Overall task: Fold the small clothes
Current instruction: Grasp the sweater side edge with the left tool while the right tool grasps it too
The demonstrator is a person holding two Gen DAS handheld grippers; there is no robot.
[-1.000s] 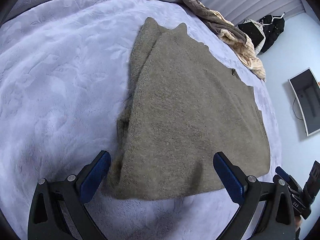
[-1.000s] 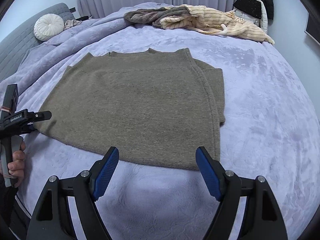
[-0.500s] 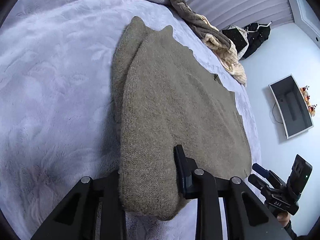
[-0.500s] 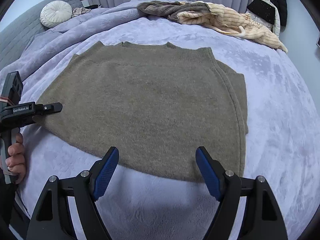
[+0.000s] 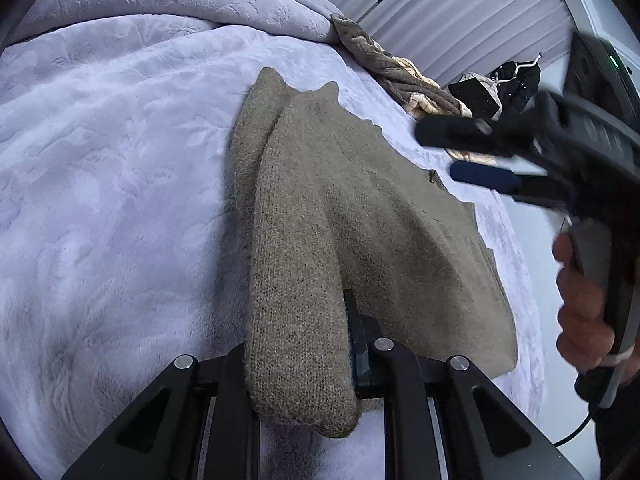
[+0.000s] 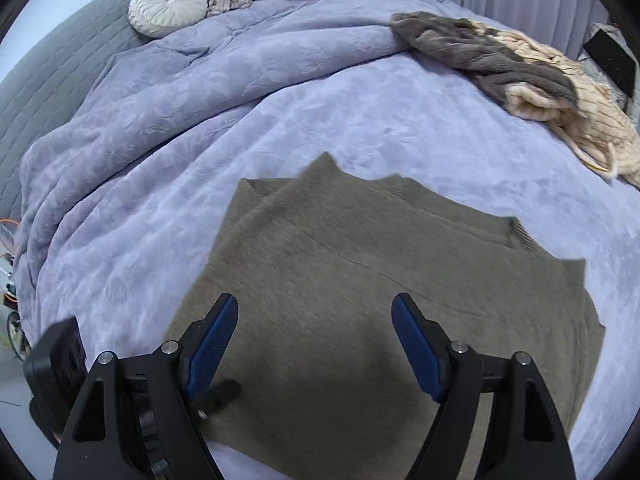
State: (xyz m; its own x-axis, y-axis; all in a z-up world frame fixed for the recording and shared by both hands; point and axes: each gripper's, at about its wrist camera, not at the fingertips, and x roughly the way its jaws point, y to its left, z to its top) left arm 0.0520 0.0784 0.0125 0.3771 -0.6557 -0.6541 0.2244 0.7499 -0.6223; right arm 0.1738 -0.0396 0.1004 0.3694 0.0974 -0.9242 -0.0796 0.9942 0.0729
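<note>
An olive knit sweater [image 5: 380, 216] lies flat on the lilac bedspread [image 5: 120, 160], one side folded in. My left gripper [image 5: 296, 336] has its jaws closing on the sweater's near corner, and the knit is pinched between them and raised into a ridge. In the right wrist view the sweater [image 6: 380, 260] spreads under my right gripper [image 6: 314, 344], which hovers open above the cloth with nothing between its blue pads. In the left wrist view the right gripper [image 5: 468, 154] shows blurred at the right, held by a hand [image 5: 580, 312].
A heap of grey and cream knitwear [image 6: 520, 72] lies at the bed's far right. A bunched lilac duvet [image 6: 200, 80] and a round white cushion [image 6: 168, 6] sit by the grey headboard. A black garment [image 5: 516, 80] hangs by the curtains.
The left jaws went from wide open to closed on the sweater's near corner, which now stands lifted. The right gripper swept sideways from the front hem to above the cloth near the left gripper.
</note>
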